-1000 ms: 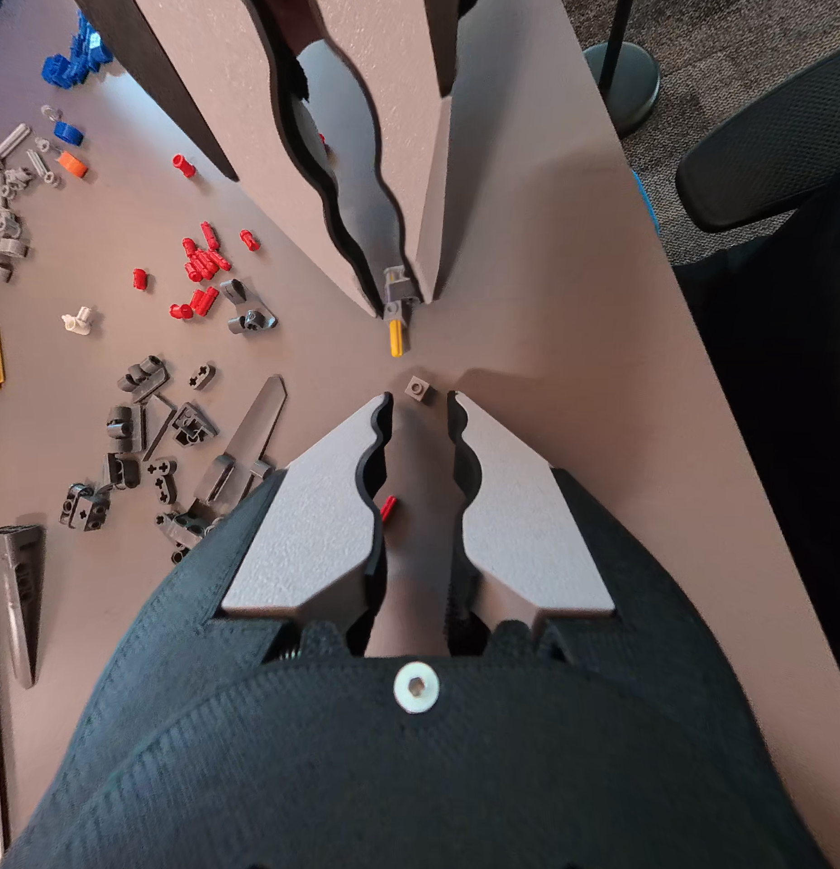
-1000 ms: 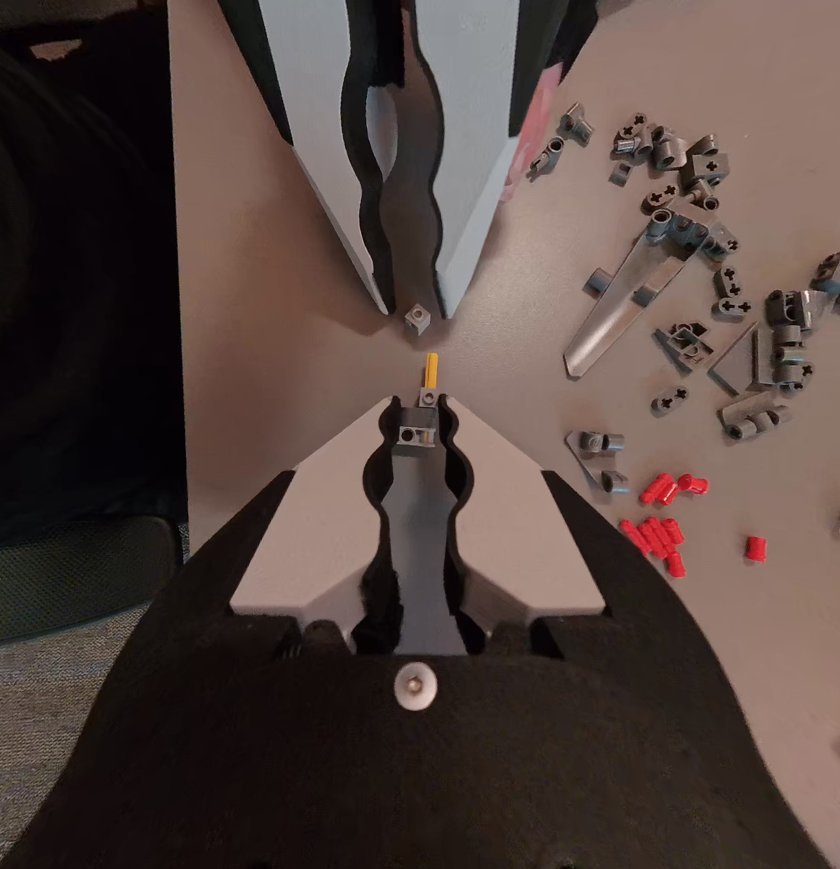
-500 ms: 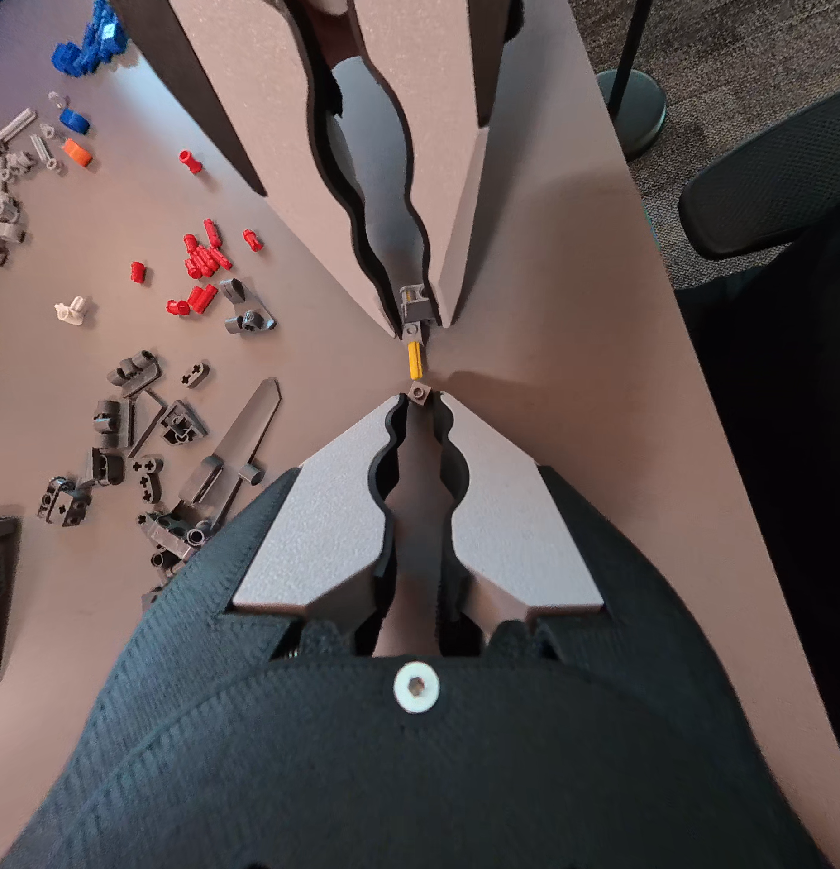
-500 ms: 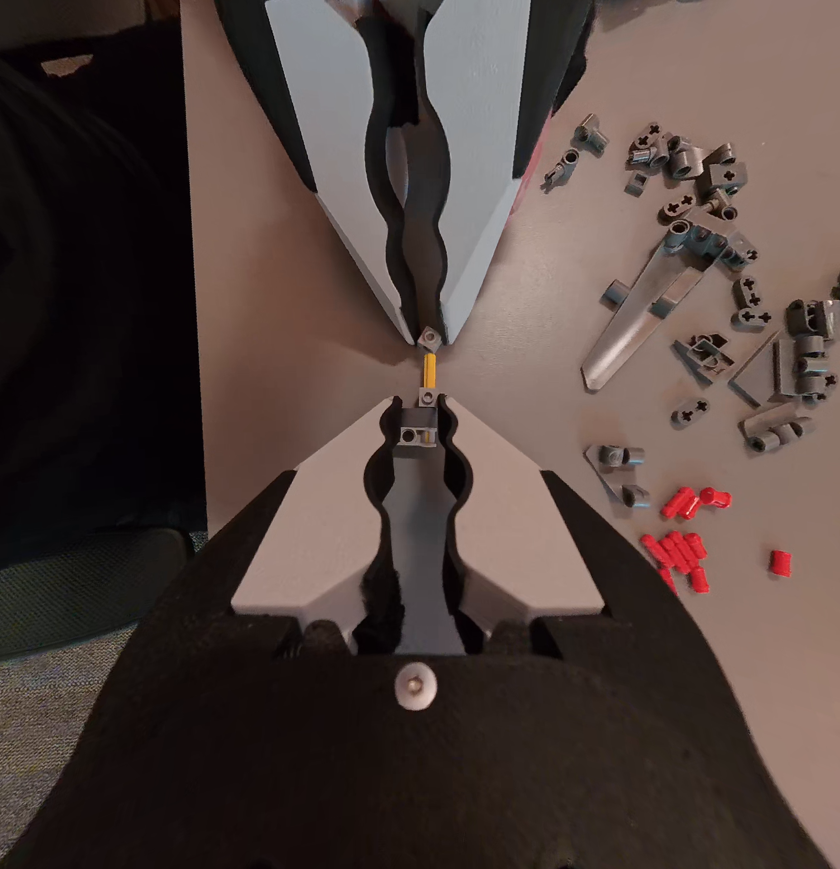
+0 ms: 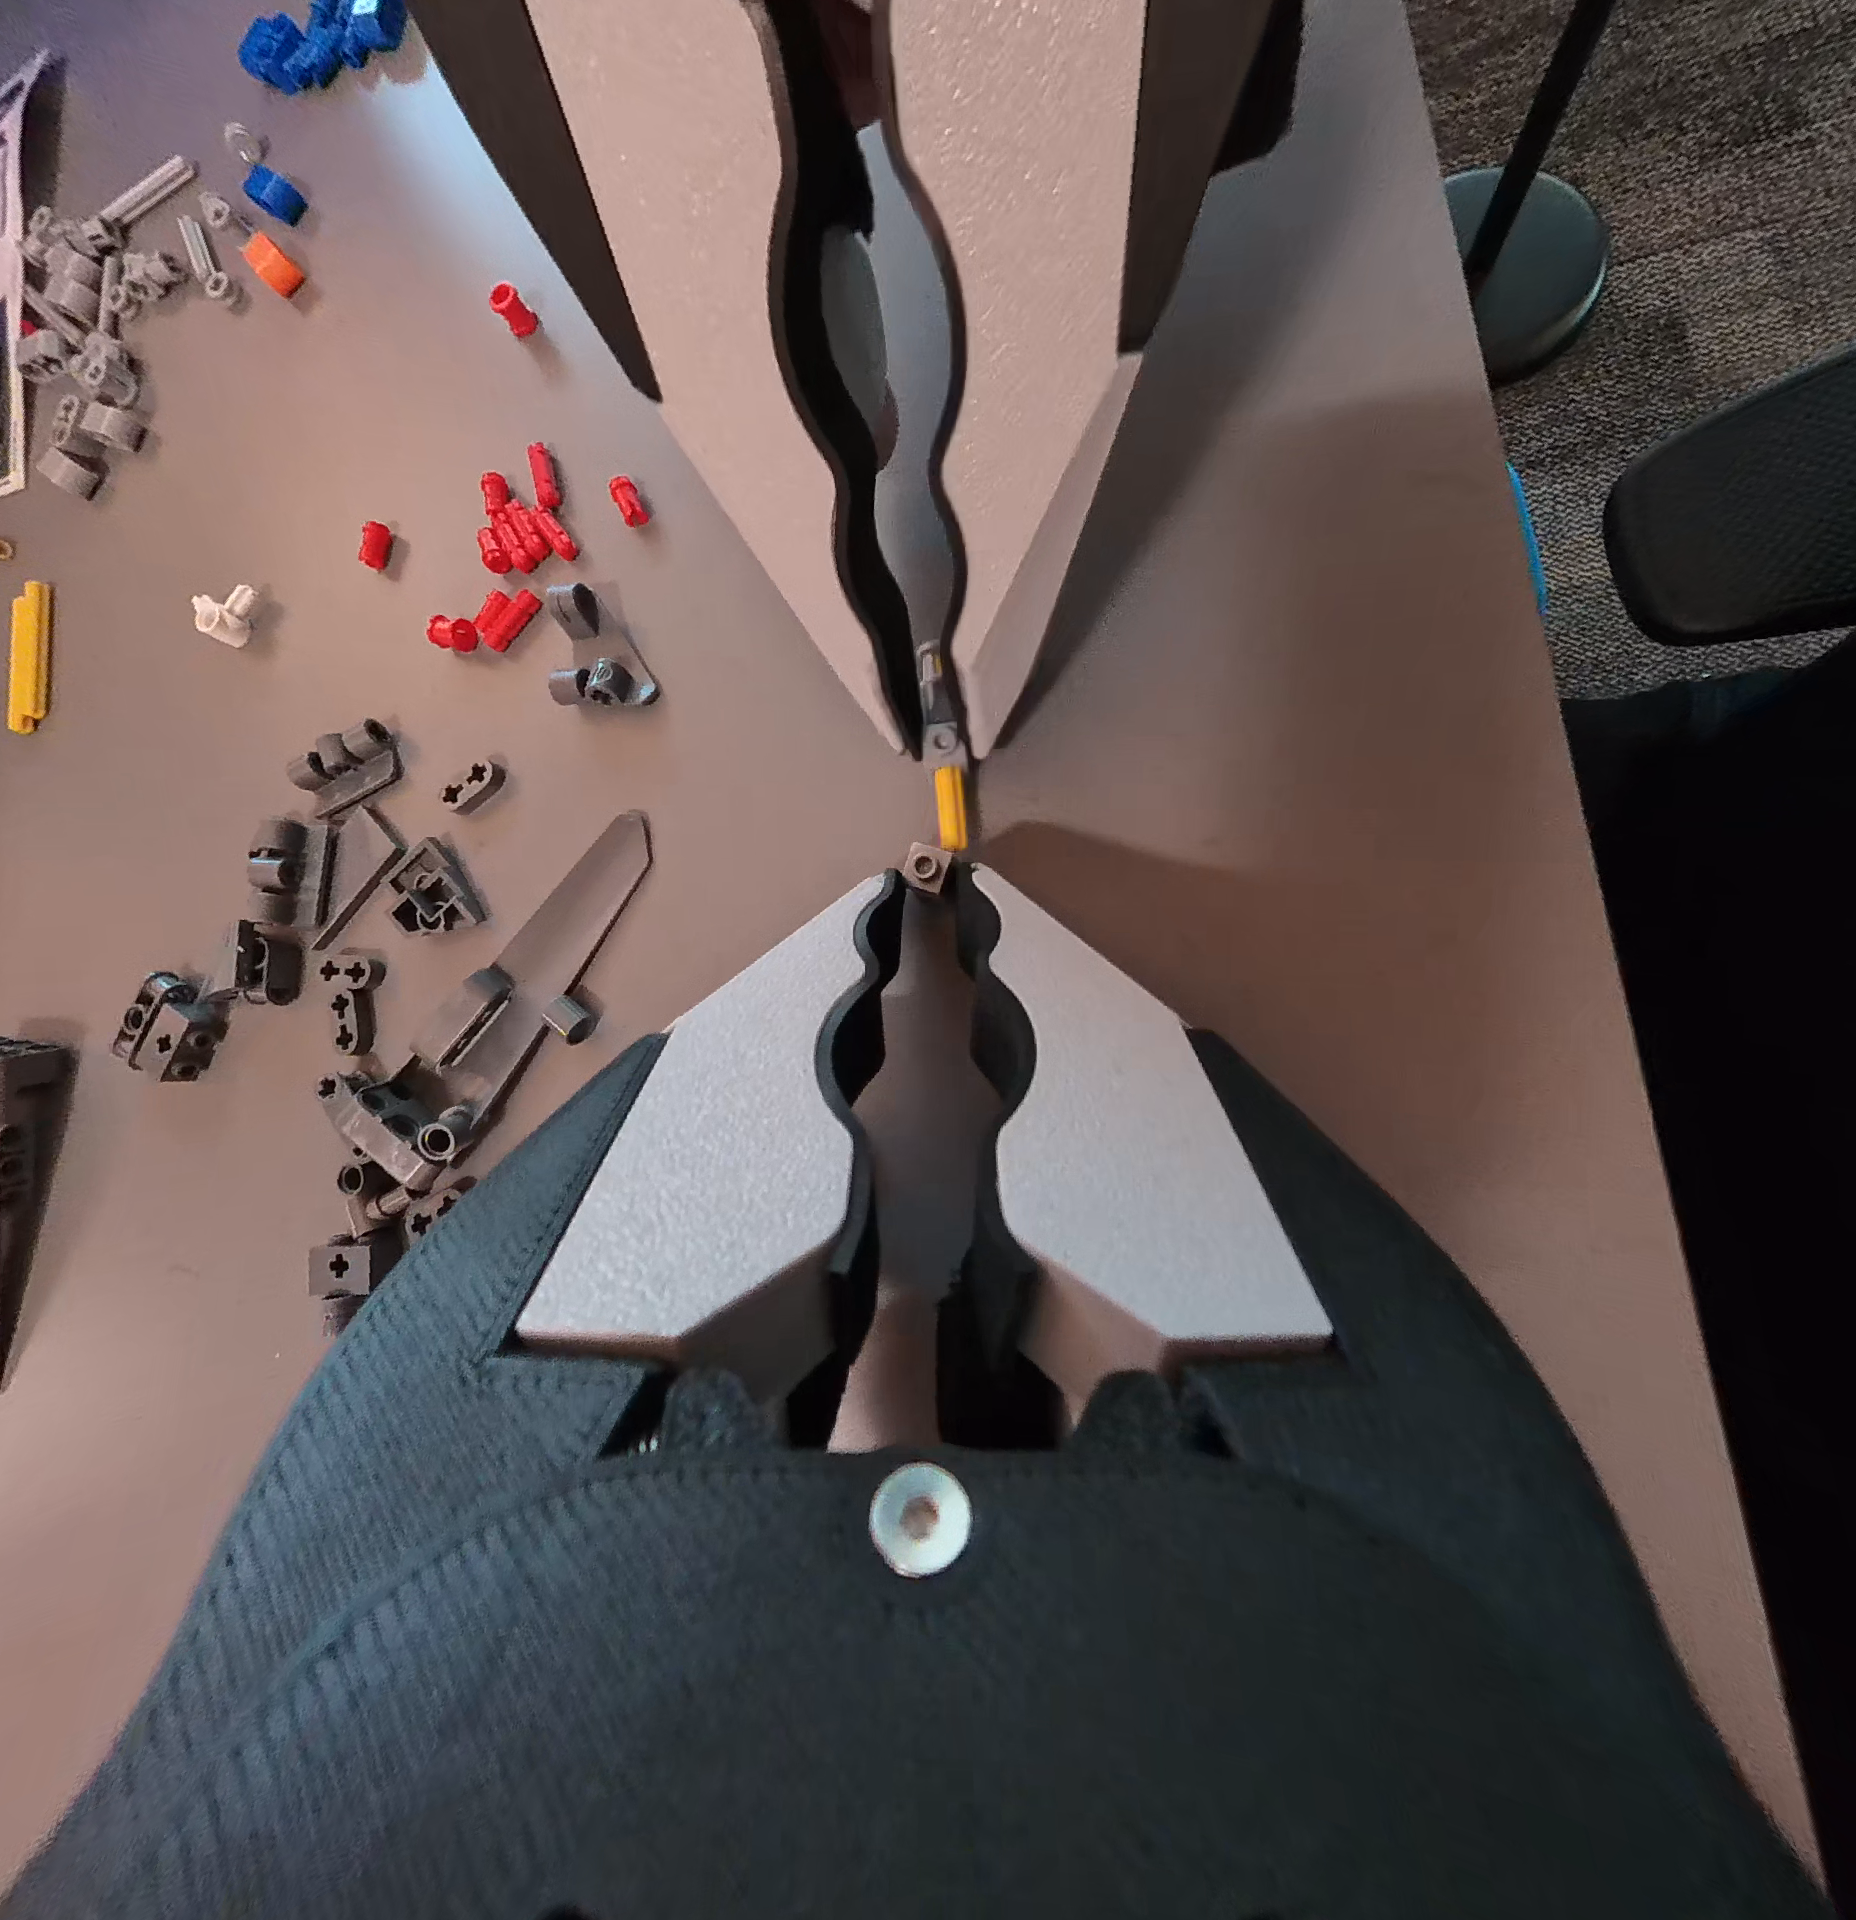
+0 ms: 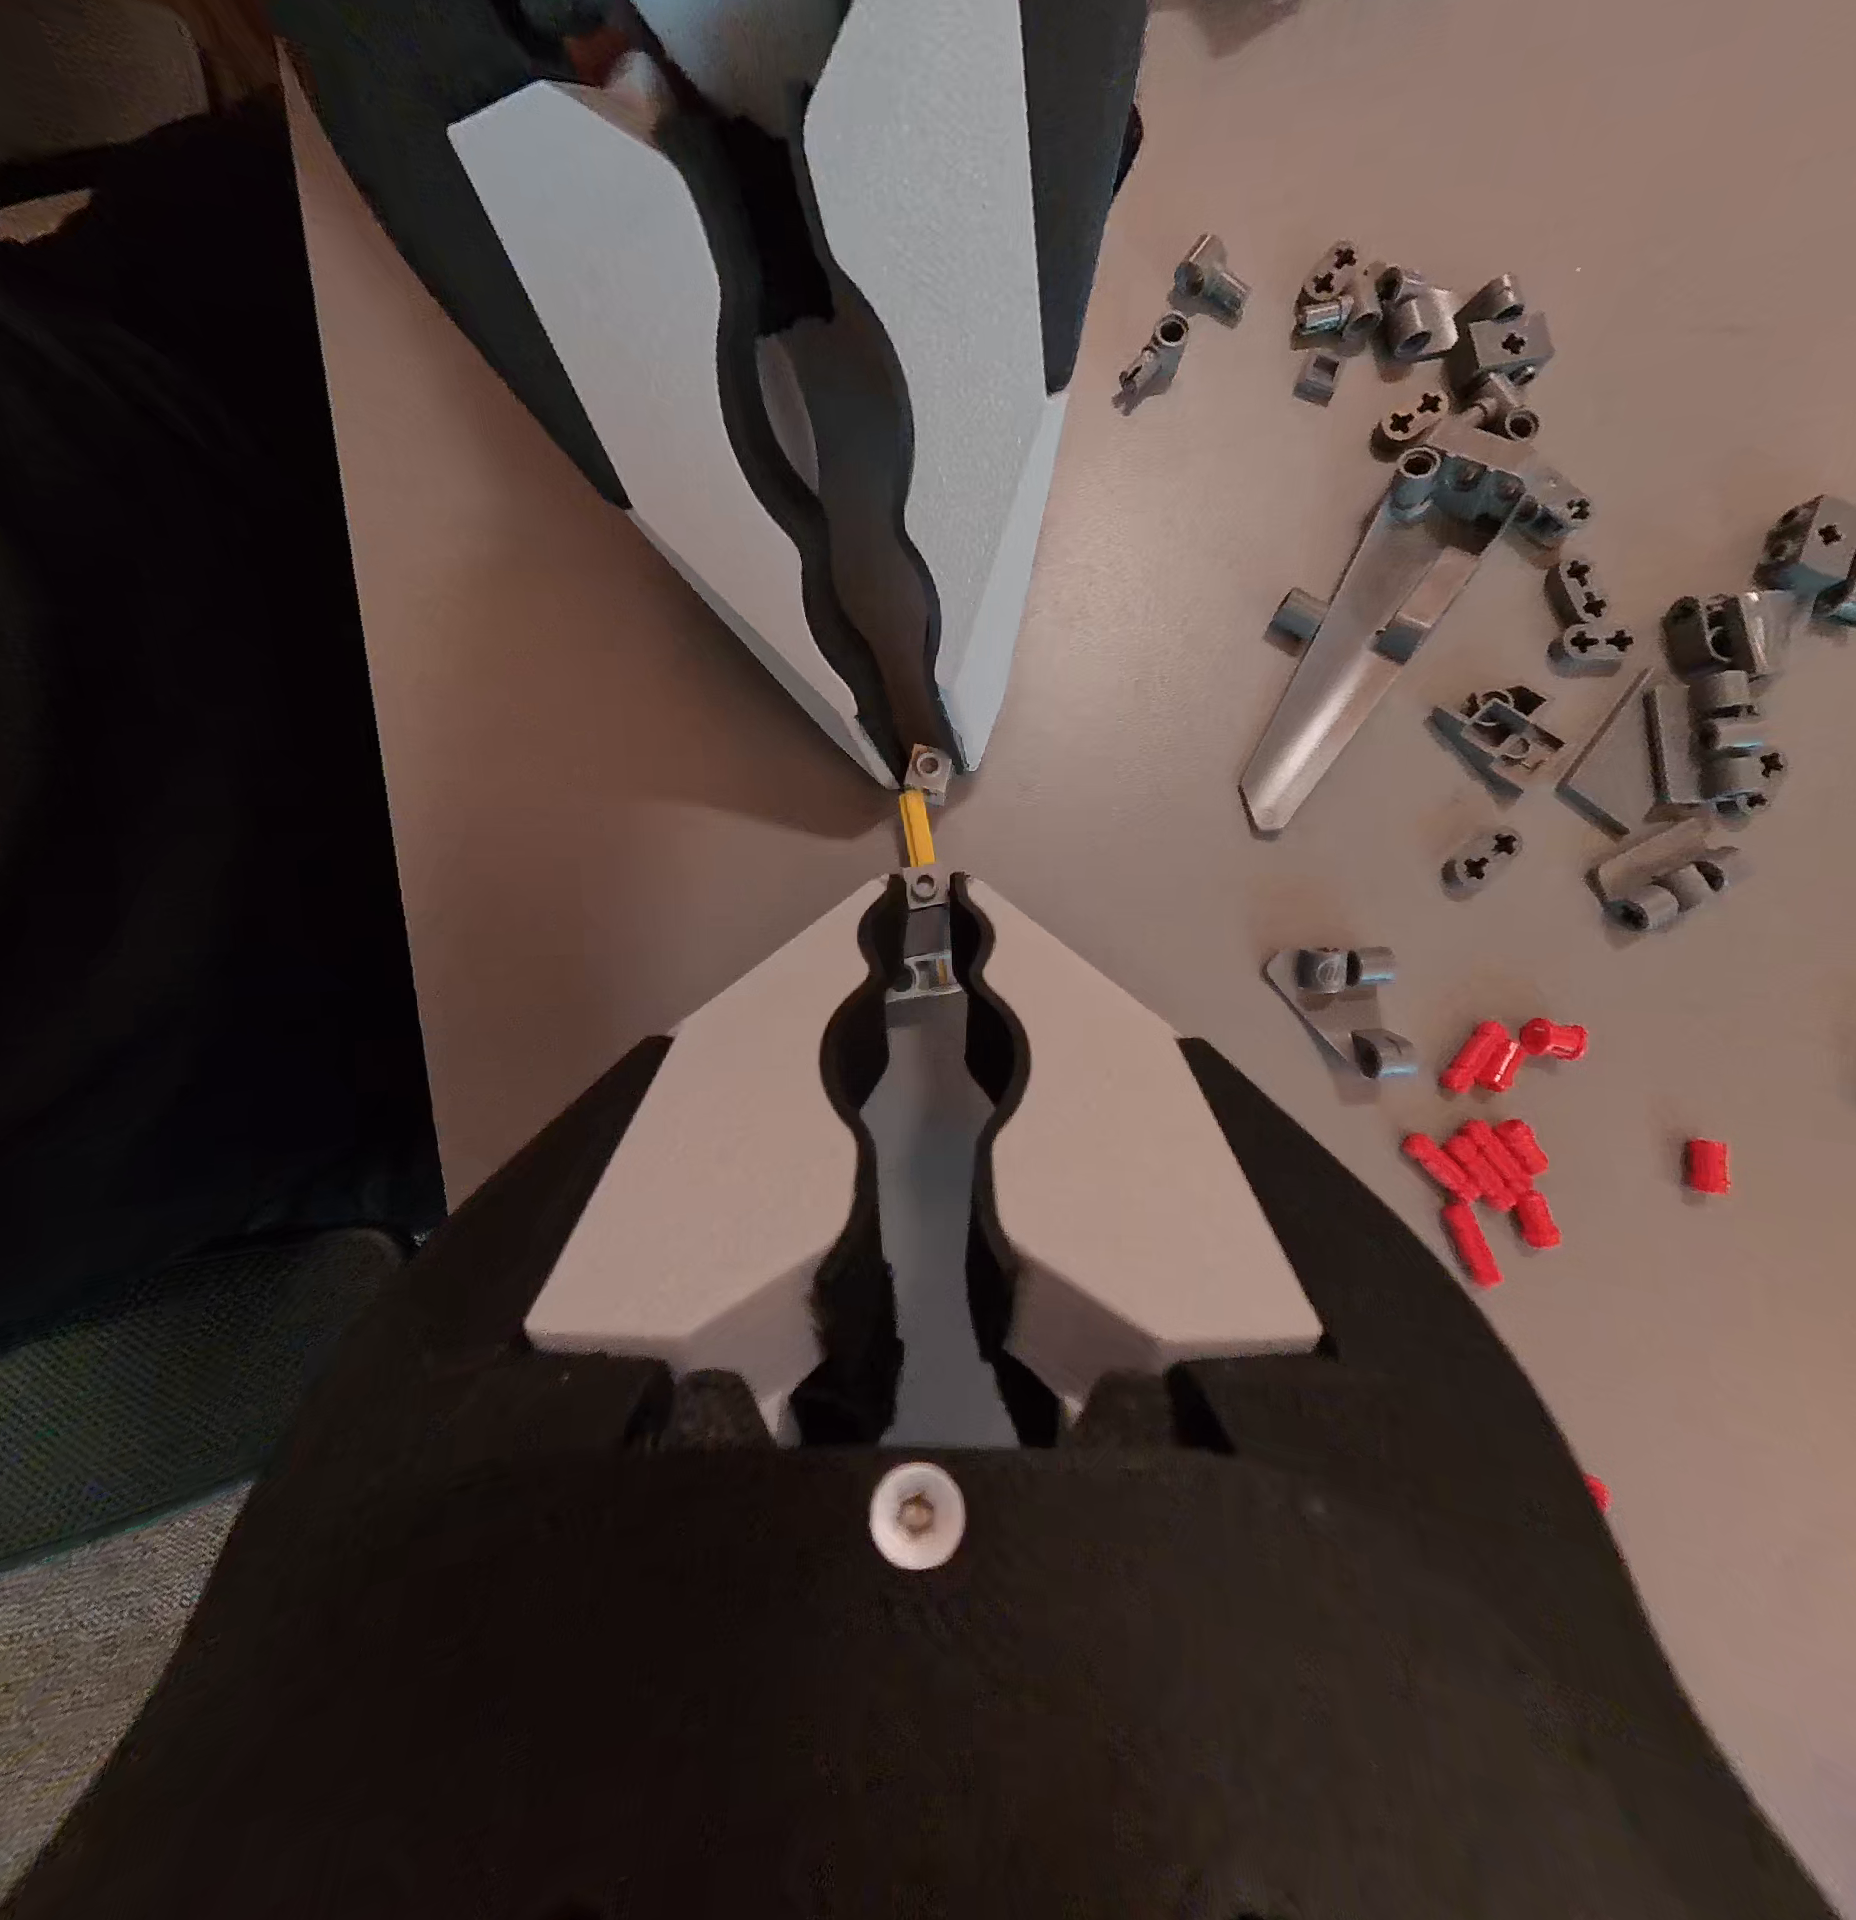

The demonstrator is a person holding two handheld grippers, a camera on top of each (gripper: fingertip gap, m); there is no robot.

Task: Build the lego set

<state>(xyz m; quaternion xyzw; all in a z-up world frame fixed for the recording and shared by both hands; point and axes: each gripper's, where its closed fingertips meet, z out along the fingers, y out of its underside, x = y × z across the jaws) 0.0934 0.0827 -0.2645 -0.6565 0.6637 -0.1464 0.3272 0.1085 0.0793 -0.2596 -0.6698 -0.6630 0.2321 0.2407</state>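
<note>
My left gripper point(image 5: 929, 883) is shut on a small grey square brick point(image 5: 928, 869) at its fingertips. The same brick shows in the right wrist view point(image 6: 929, 771), pinched by the left fingers point(image 6: 965, 582). My right gripper point(image 6: 926, 888) is shut on a grey connector piece point(image 6: 924, 940) with a yellow axle point(image 6: 916, 828) sticking out forward. In the left wrist view this piece point(image 5: 942, 727) and its axle point(image 5: 950, 805) point at me. The two grippers face each other tip to tip above the table point(image 5: 1267, 727). The axle's end touches the small brick.
Loose grey pieces point(image 5: 363, 935), a long grey blade part point(image 5: 550, 956) and red pins point(image 5: 519, 530) lie to the left gripper's left. Blue pieces point(image 5: 311, 42) and a yellow axle point(image 5: 28, 655) lie farther off. The table edge point(image 5: 1526, 727), a chair point(image 5: 1755, 520) and a stand base point(image 5: 1526, 260) are on its right. Both grippers' tips are close together, under 4 cm apart.
My left gripper closed on the small grey brick that lay on the table before its open fingers. The grippers drew together until the axle met the brick. The right fingers now stand closer on their piece.
</note>
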